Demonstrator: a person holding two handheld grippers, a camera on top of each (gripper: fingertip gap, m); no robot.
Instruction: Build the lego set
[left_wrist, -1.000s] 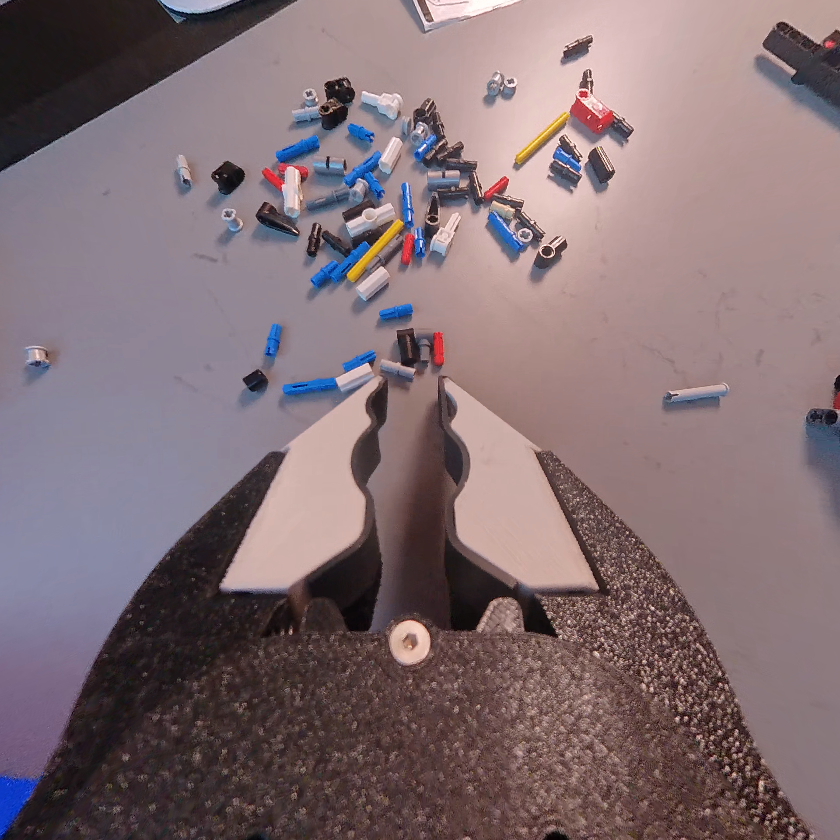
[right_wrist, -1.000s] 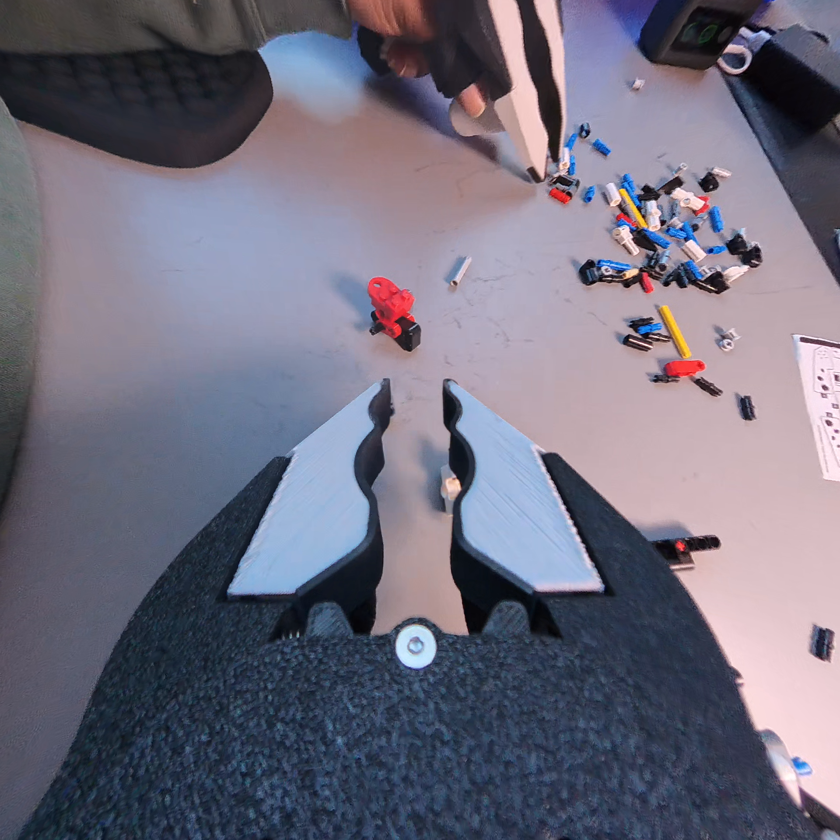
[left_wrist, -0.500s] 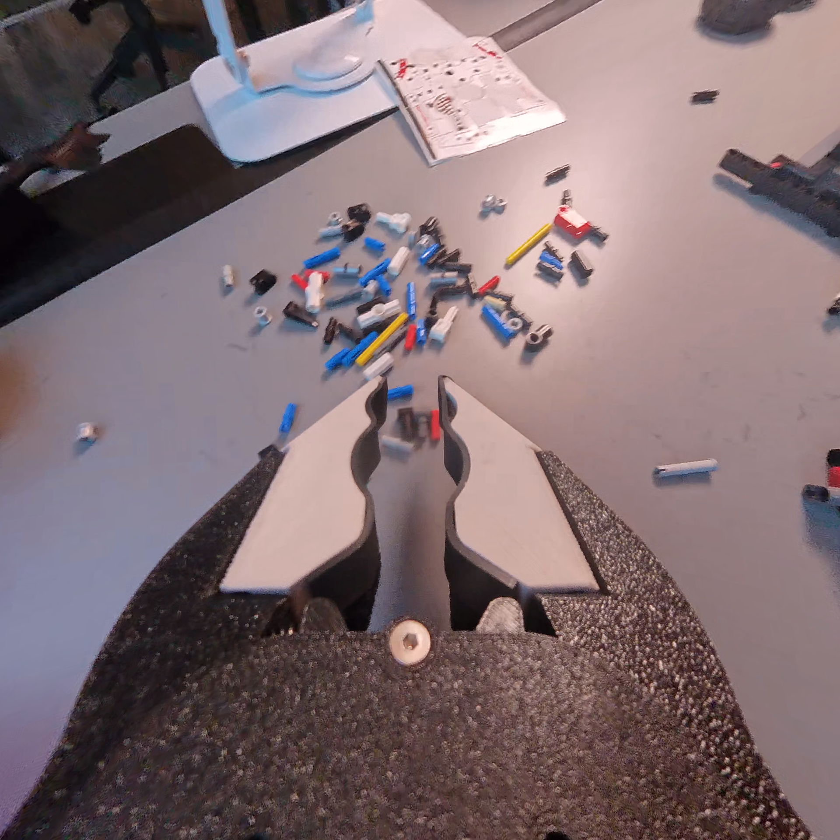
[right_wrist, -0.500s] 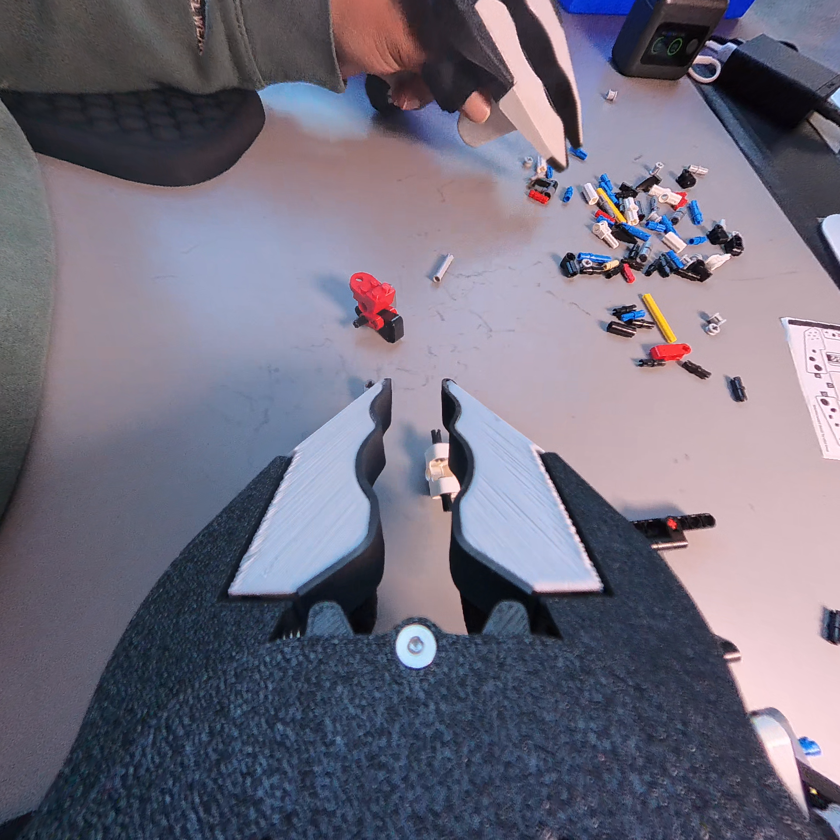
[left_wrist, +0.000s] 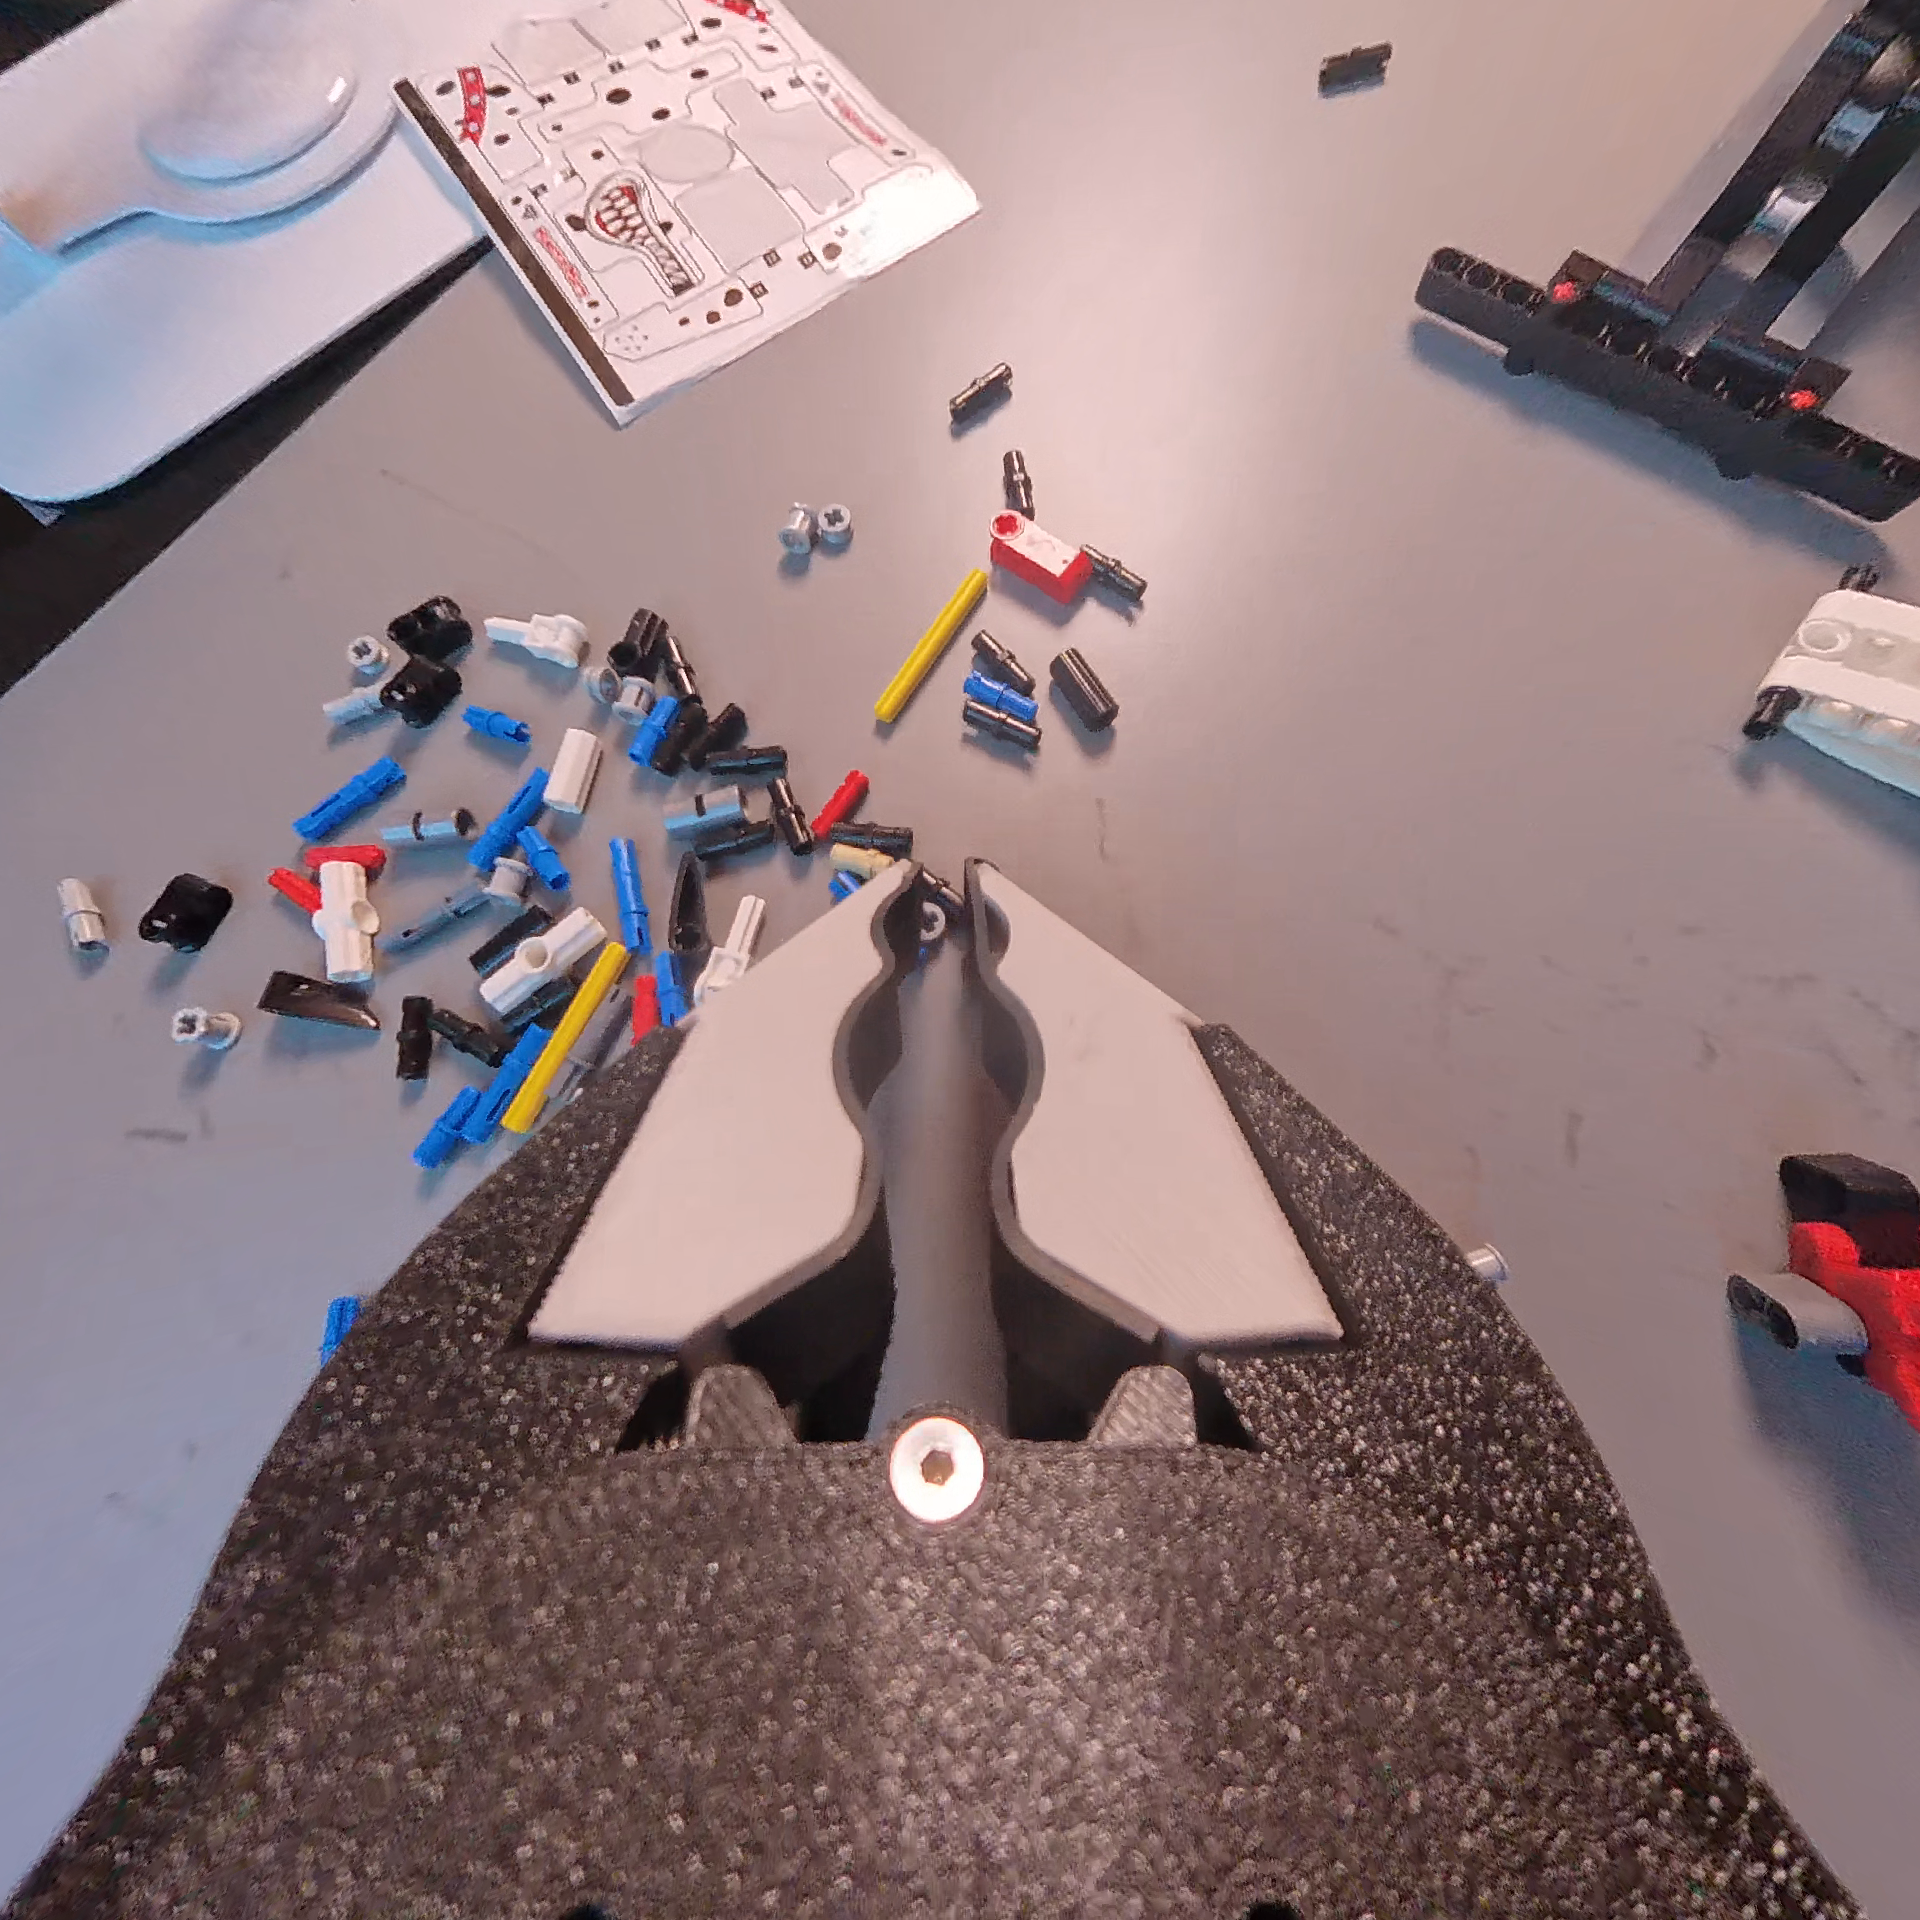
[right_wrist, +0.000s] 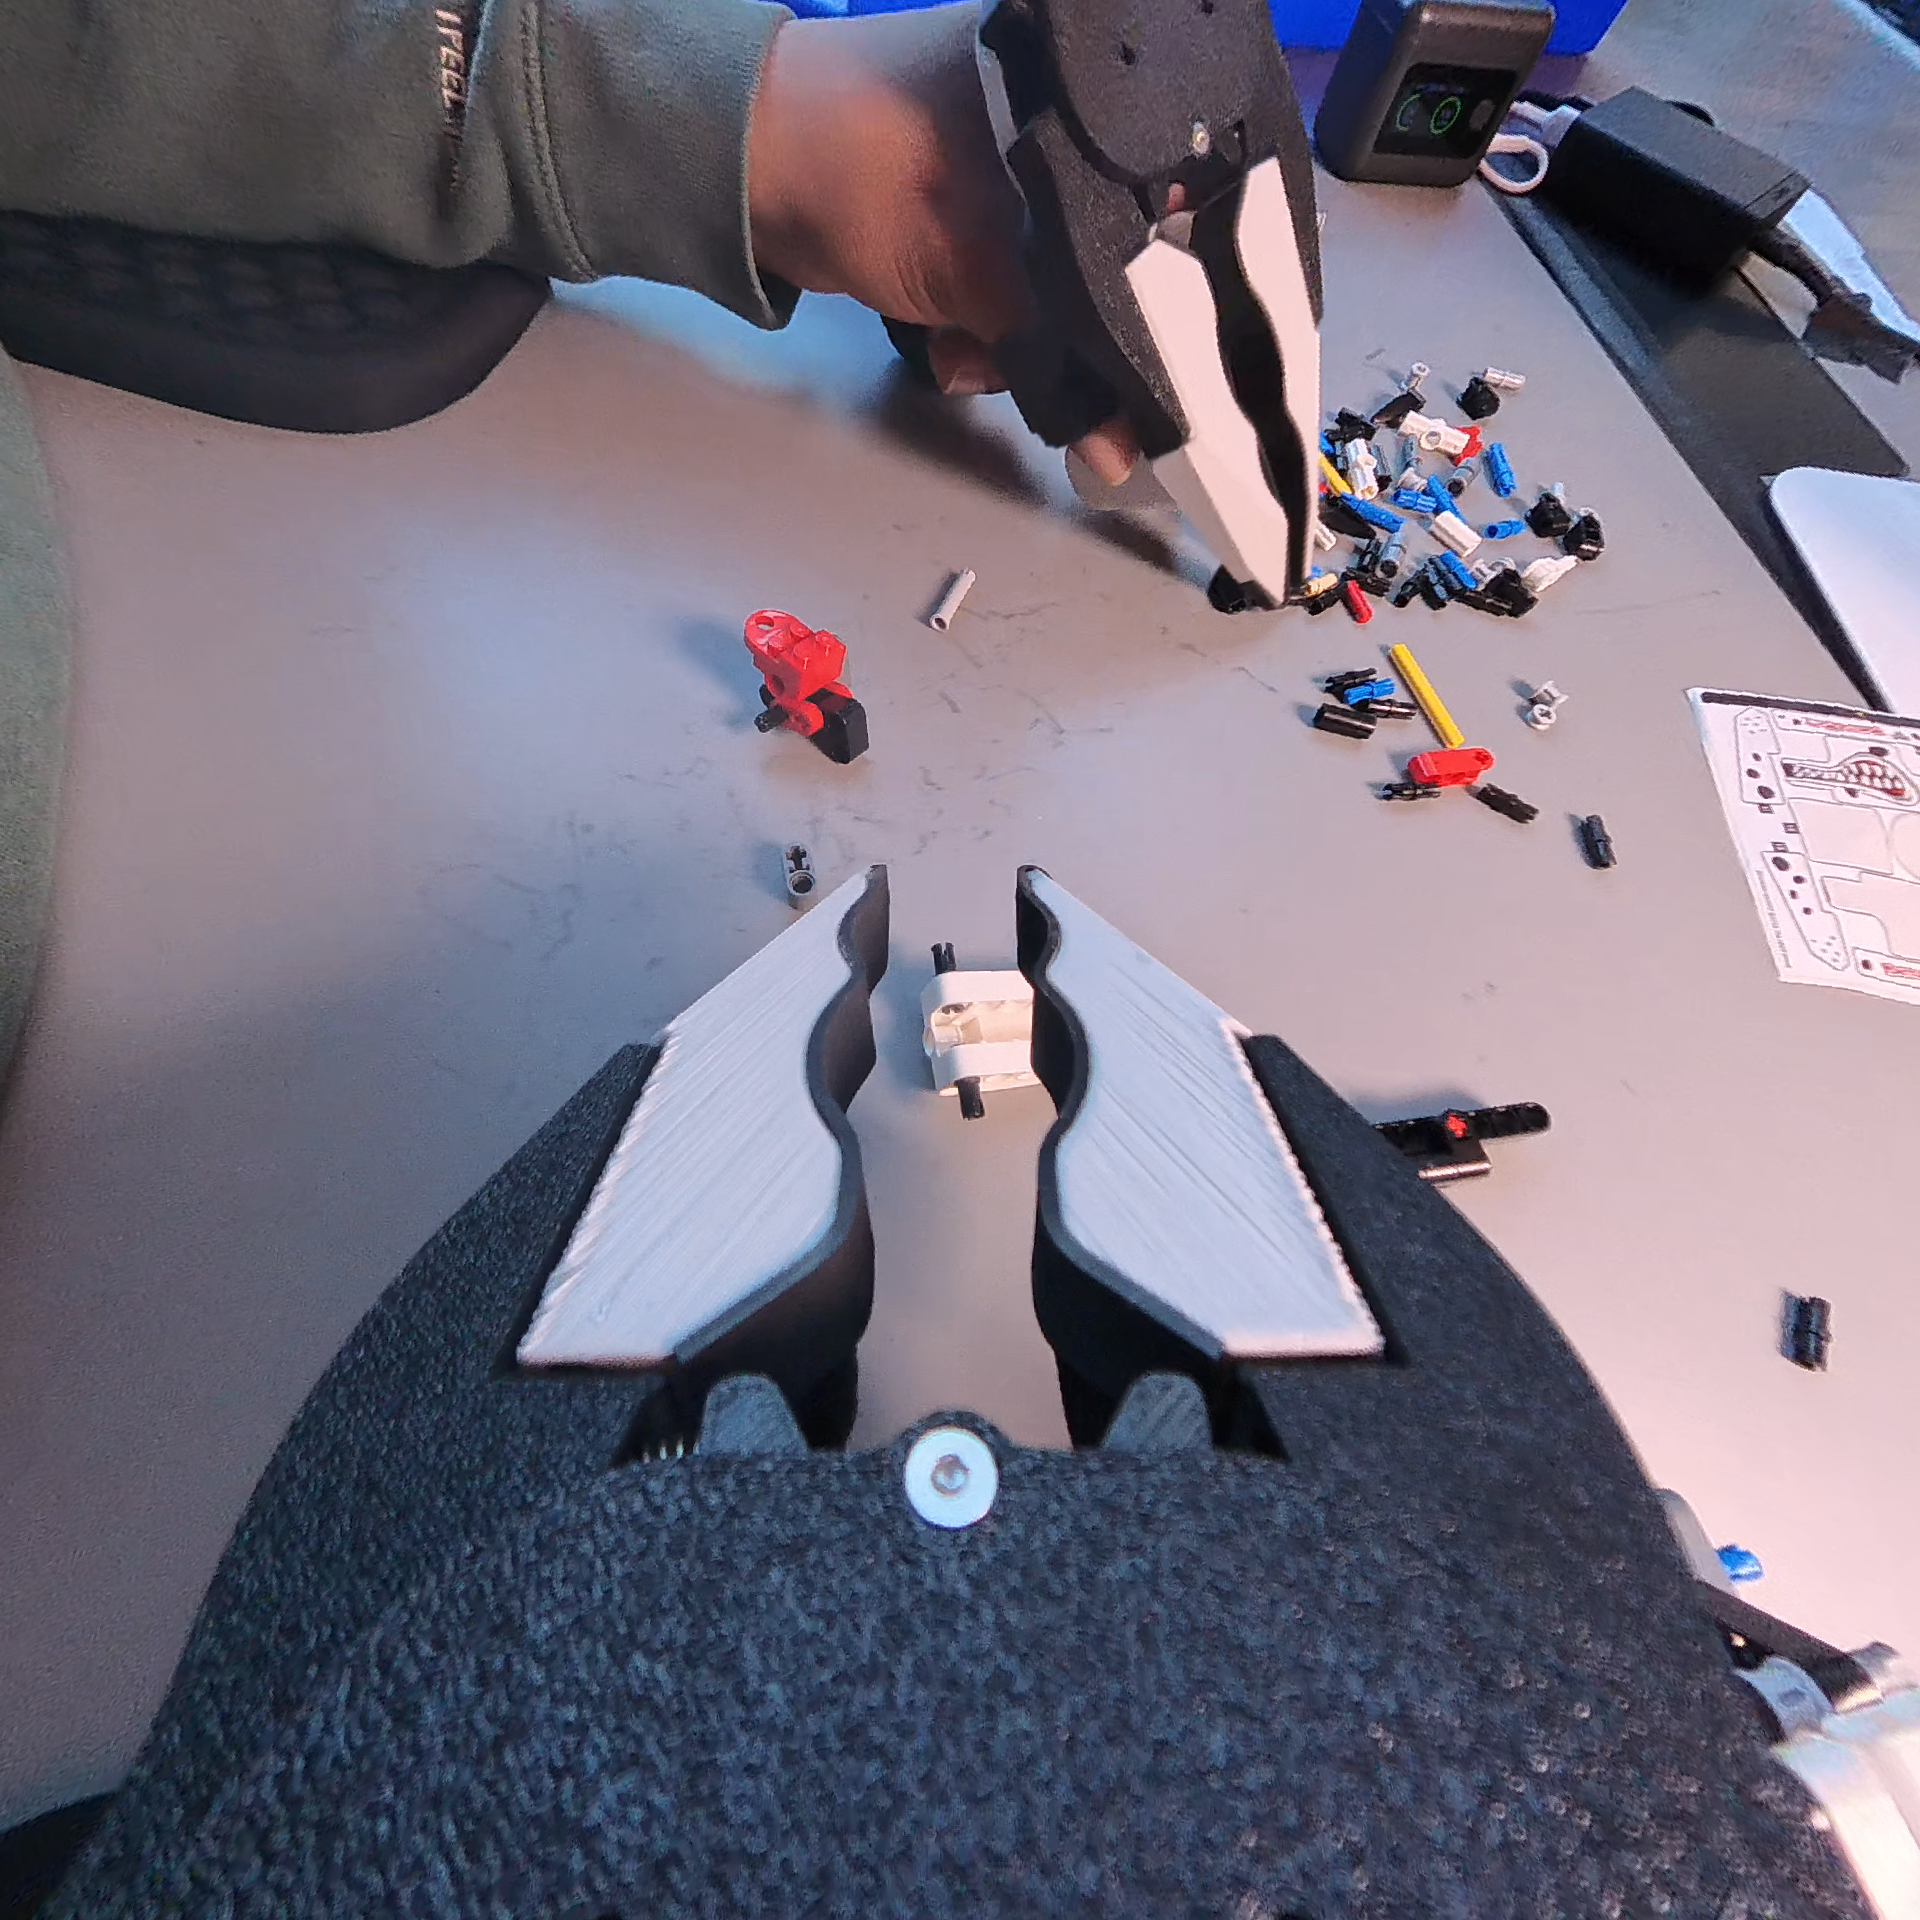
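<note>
A pile of small blue, black, white, red and yellow lego pins (left_wrist: 540, 831) lies on the grey table; it also shows in the right wrist view (right_wrist: 1434, 509). My left gripper (left_wrist: 941, 878) is at the pile's right edge, its jaws nearly together on a small black piece (left_wrist: 932, 912). The right wrist view shows that gripper's tip on the table (right_wrist: 1257, 592), held by a hand. My right gripper (right_wrist: 953, 883) is open above a white piece with black pins (right_wrist: 977, 1029), which lies between its fingers close to the right one.
A red and black sub-assembly (right_wrist: 800, 675) stands mid-table, with a grey tube (right_wrist: 951, 600) and a small grey piece (right_wrist: 798, 871) near it. A black beam frame (left_wrist: 1662, 343) lies far right and a sticker sheet (left_wrist: 686, 177) beyond the pile. A black device (right_wrist: 1434, 94) sits at the back. My right fingertips sit around 20 cm from my left ones.
My left gripper moved forward and right into the pile's edge and its jaws narrowed onto a black piece. In the right wrist view more of the white piece shows between the open fingers.
</note>
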